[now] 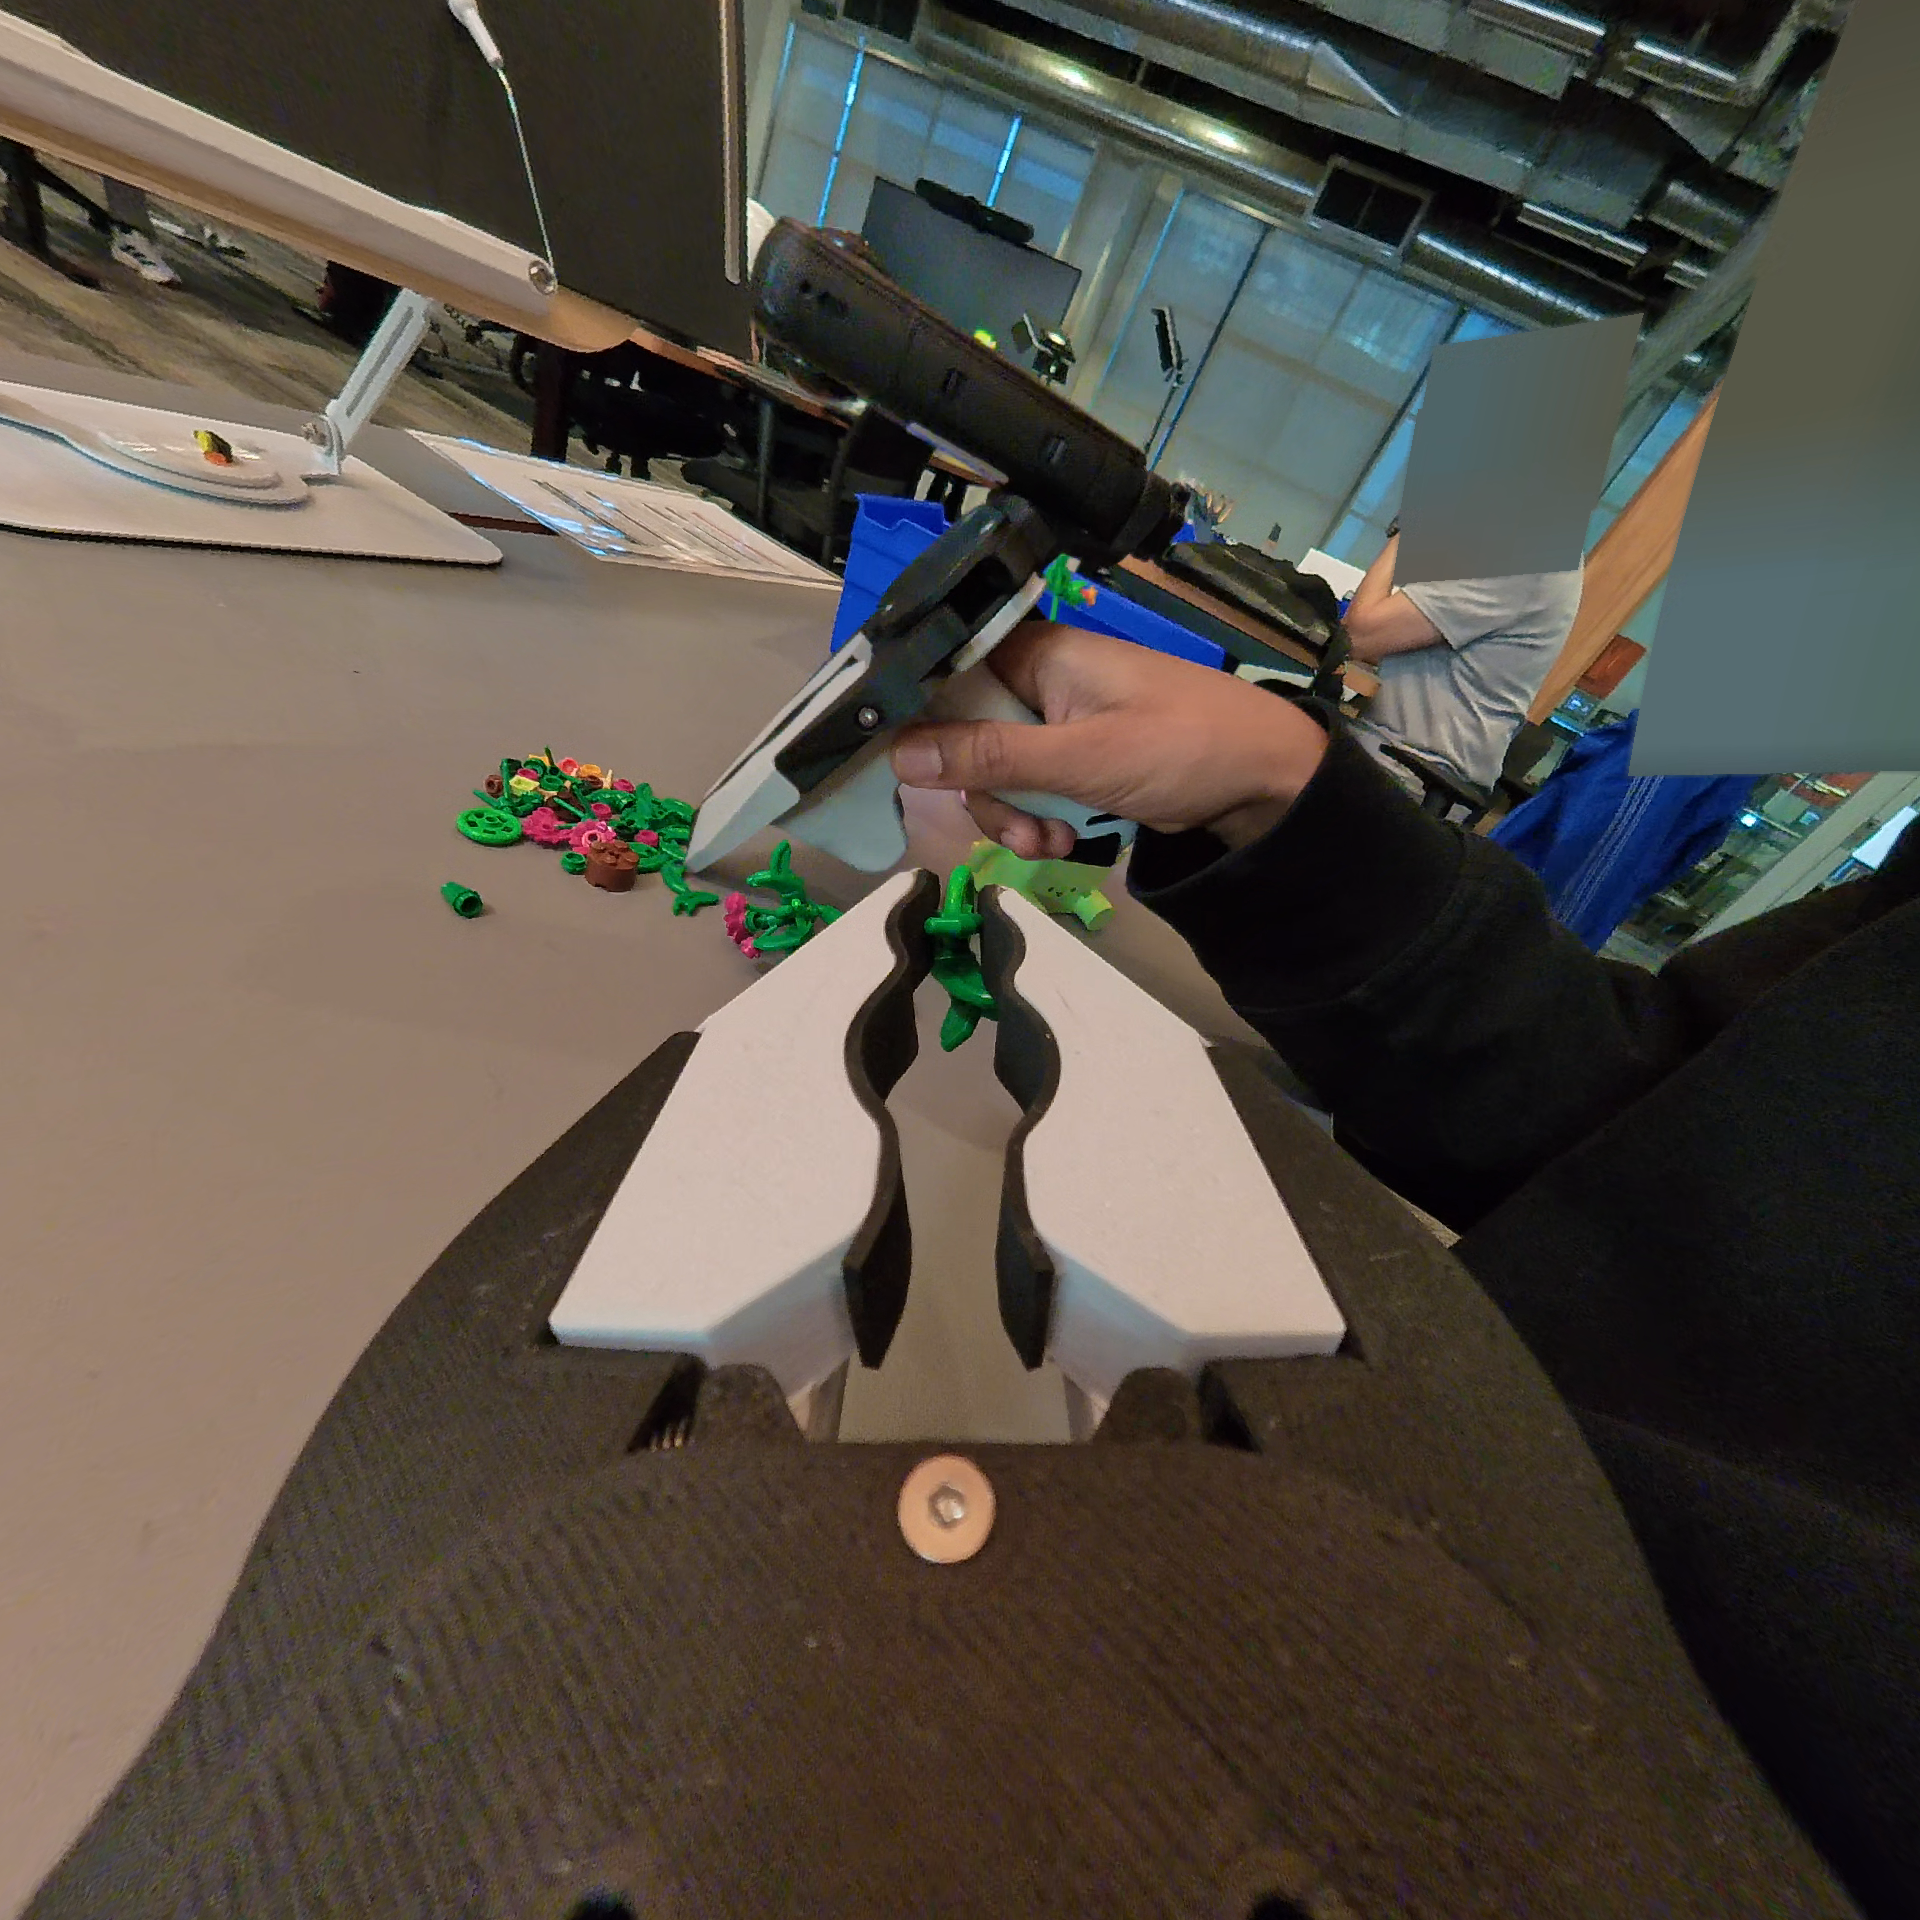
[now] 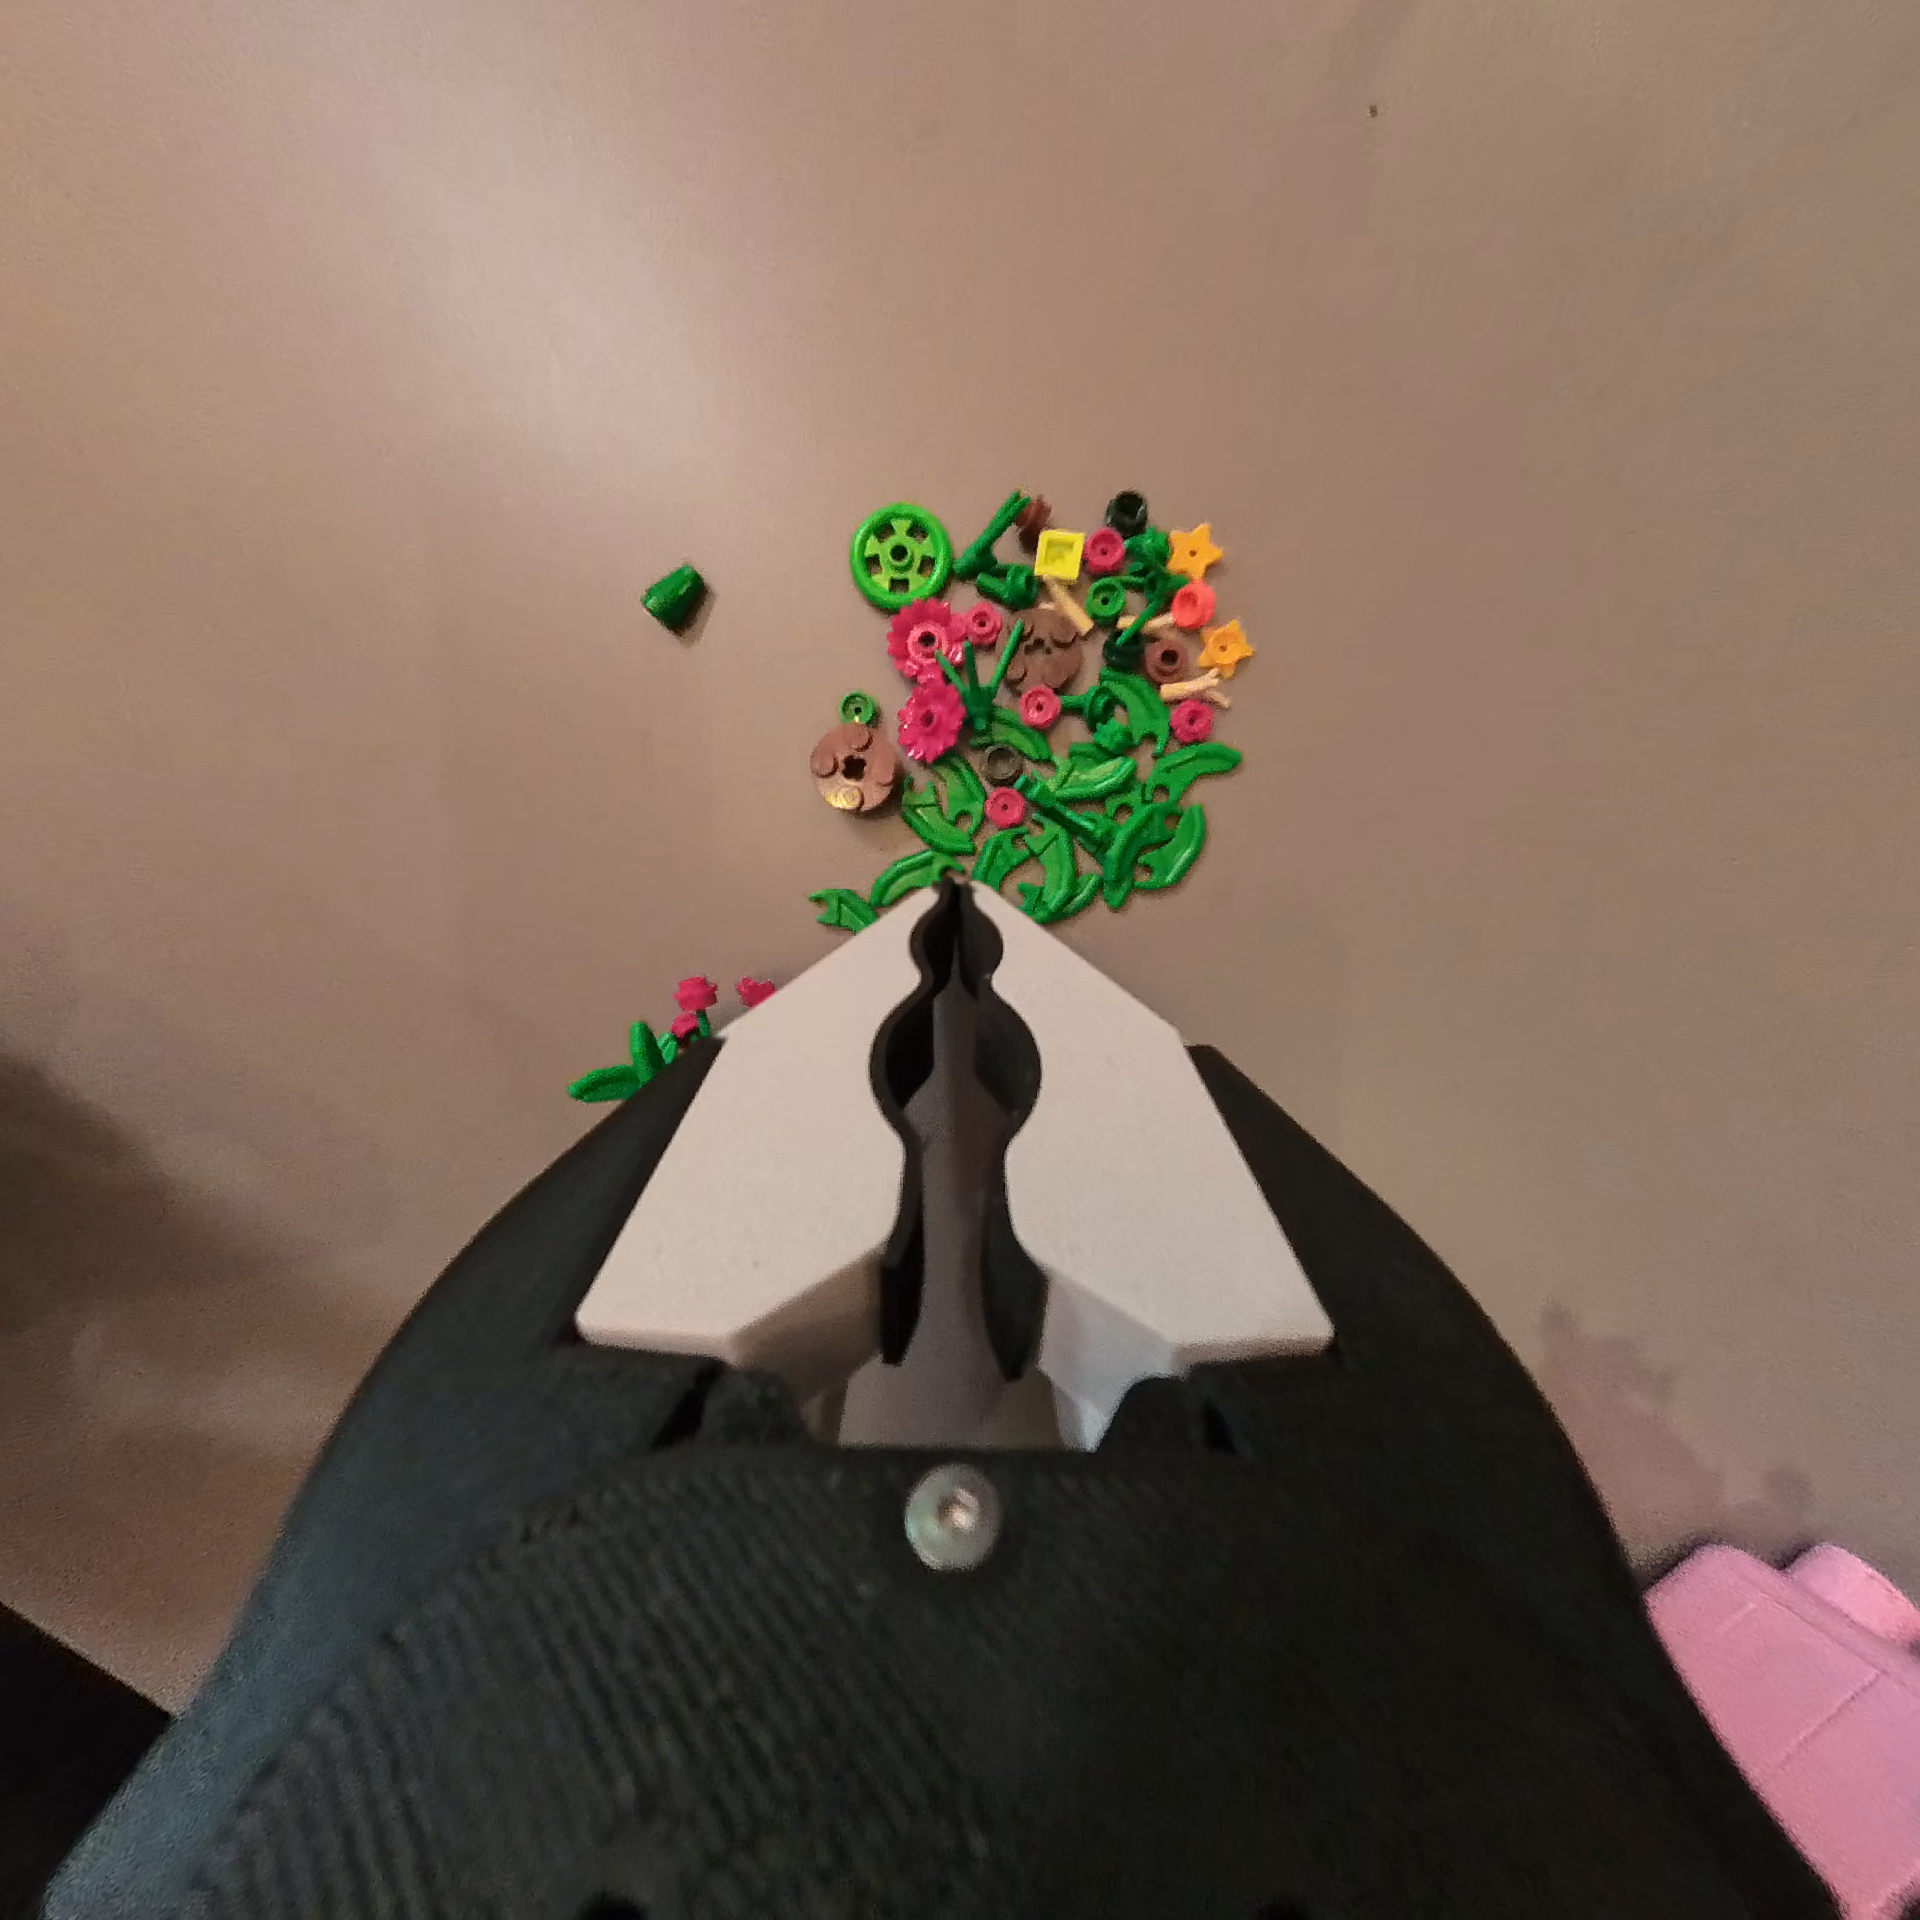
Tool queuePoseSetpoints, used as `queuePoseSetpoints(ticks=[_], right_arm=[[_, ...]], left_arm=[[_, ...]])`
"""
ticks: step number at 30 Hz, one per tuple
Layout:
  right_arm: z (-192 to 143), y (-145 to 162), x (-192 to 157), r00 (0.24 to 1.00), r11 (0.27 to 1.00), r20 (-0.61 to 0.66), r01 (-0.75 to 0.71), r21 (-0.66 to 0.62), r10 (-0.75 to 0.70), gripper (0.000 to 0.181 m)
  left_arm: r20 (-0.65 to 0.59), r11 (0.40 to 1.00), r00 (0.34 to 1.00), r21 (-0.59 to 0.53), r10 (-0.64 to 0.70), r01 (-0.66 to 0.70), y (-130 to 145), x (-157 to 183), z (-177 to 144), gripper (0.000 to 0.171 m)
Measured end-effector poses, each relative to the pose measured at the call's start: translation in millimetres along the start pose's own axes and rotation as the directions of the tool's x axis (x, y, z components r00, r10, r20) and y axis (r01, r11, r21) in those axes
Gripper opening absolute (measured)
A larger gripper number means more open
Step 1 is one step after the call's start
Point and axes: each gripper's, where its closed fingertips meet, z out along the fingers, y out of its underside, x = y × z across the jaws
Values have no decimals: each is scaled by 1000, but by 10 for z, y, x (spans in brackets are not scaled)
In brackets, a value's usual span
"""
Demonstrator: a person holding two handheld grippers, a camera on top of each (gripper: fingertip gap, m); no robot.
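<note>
My left gripper (image 1: 954, 896) is shut on a green plant stem piece (image 1: 961, 971) with leaves and holds it above the grey table (image 1: 260, 935). A pile of small toy flower, leaf and stud pieces (image 1: 582, 810) lies ahead of it. My right gripper (image 2: 954, 889) is shut, held by a hand (image 1: 1101, 748). Its tips rest at the near edge of the pile (image 2: 1039, 717), among green leaves. Whether it pinches a leaf is hidden. A small sprig with pink flowers (image 2: 686, 1023) lies beside the right gripper's left finger.
A green cone (image 2: 675, 597) lies apart, left of the pile. A brown round brick (image 2: 854, 769) and a green wheel (image 2: 900, 551) sit on its left side. A pink object (image 2: 1797, 1704) lies near right. A monitor stand base (image 1: 239, 488), a paper sheet (image 1: 623, 509) and a blue bin (image 1: 904, 561) are at the back. About 15 centimeters separates my left fingertips from my right.
</note>
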Motion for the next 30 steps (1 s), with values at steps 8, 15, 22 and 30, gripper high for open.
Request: queuePoseSetpoints(ticks=[8,15,22,30], right_arm=[[-75,31,-203,991,1000,130,17,-26,-14,0],[50,-22,-97,997,997,52,56,-47,-53,0],[-15,-172,-63,998,999,67,1,44,-4,0],[-149,-297,-291,984,997,172,43,64,-53,0]], left_arm=[[-4,1000,1000,0,-8,8,-1,-4,1,3],[-3,1000,1000,-2,-9,9,1,-4,3,3],[-5,1000,1000,0,-11,11,-2,-3,2,3],[-5,1000,1000,-3,-12,12,1,-4,4,3]])
